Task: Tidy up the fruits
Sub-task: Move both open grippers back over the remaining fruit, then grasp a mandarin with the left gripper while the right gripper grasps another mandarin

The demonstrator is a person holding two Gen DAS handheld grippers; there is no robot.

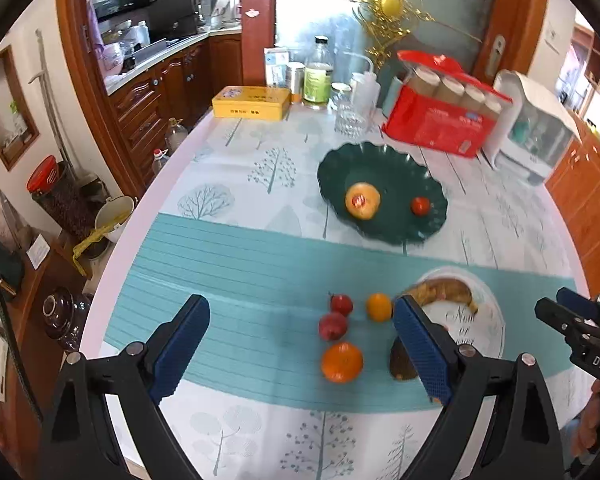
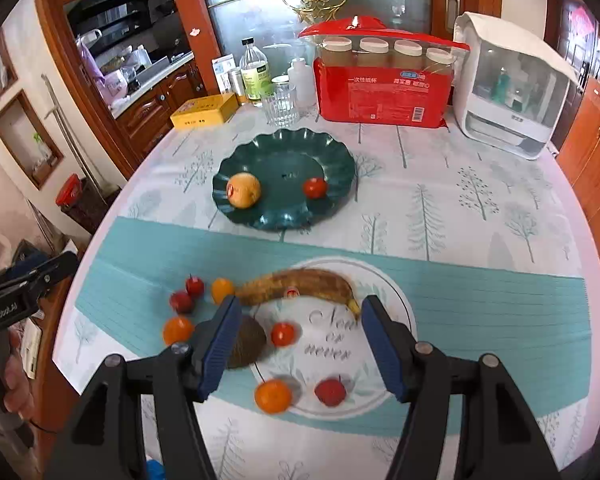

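Observation:
A dark green scalloped plate (image 2: pixel 284 152) holds a yellow fruit (image 2: pixel 243 191) with a sticker and a small red fruit (image 2: pixel 314 188). Nearer, a white plate (image 2: pixel 300 360) carries a spotted banana (image 2: pixel 300 285), two red fruits and an orange (image 2: pixel 273 396). A brown kiwi (image 2: pixel 246 342) lies at its left rim. Two red fruits (image 1: pixel 333 325) and two oranges (image 1: pixel 341 362) sit on the teal cloth strip. My left gripper (image 1: pixel 300 308) hangs open above these loose fruits, holding nothing. My right gripper (image 2: pixel 300 304) stands open above the white plate, empty.
At the table's far edge stand a red pack of paper cups (image 2: pixel 384 80), a white appliance (image 2: pixel 512 92), a glass (image 2: pixel 281 106), bottles and a yellow tin (image 2: pixel 204 114). Wooden cabinets flank the table (image 2: pixel 480 208) on both sides.

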